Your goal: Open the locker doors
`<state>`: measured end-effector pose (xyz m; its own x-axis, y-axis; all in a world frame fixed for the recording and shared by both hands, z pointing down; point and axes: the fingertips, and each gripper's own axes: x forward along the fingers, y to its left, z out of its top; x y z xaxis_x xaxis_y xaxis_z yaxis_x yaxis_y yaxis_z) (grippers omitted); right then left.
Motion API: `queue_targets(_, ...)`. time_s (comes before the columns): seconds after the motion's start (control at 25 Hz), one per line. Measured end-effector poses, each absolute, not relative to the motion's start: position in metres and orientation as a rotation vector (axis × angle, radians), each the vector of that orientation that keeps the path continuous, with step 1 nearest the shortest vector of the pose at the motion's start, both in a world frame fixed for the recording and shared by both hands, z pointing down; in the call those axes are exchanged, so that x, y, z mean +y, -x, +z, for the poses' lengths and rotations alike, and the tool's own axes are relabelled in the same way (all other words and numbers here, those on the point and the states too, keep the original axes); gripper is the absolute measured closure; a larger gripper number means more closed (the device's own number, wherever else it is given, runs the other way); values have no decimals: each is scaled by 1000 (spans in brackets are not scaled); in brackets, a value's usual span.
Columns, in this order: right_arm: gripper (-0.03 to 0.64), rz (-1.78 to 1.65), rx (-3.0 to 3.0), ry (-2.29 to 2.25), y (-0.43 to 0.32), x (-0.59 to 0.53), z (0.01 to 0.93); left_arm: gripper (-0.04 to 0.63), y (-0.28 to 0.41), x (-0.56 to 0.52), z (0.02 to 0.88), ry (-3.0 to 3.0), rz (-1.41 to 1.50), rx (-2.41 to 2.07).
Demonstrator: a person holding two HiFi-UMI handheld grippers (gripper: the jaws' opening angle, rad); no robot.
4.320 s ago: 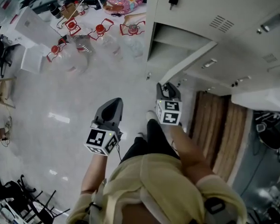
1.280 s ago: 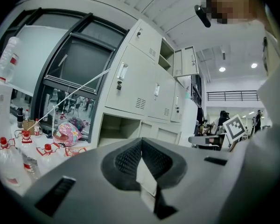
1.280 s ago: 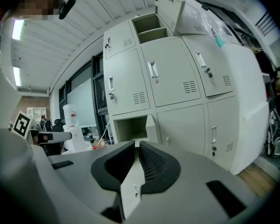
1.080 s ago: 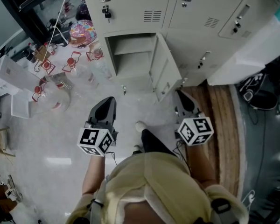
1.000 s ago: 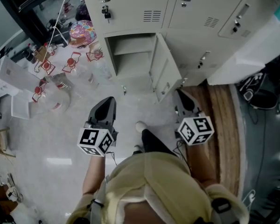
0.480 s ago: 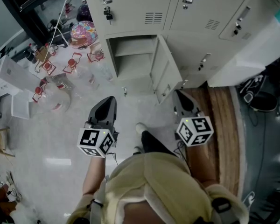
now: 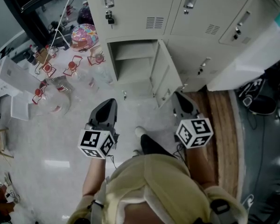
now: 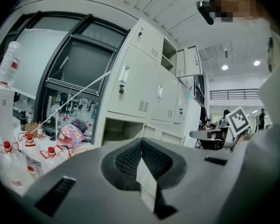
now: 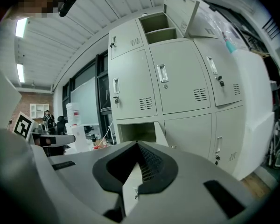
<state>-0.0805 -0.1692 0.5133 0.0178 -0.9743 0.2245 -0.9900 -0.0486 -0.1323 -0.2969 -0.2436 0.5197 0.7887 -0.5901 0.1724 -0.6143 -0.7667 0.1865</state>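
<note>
Locker door (image 7: pixel 167 71) — ahead of right gripper (image 7: pixel 178 96)

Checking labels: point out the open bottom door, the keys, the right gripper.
open door (image 7: pixel 166 73), head view, middle of the panel
keys (image 7: pixel 110 18), head view, the hanging bunch
right gripper (image 7: pixel 178 98), head view, tips of its shut fingers
</note>
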Motion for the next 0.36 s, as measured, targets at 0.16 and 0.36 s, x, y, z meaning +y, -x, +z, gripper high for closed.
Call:
queue_targets(0.16, 614, 378, -2119, -2205, 78, -170, 509, 592, 296, -244, 516, -2752, 142, -935)
queue_targets(0.36, 614, 376, -2119, -2191, 81, -175, 508, 592, 296, -249, 507, -2752, 124, -955)
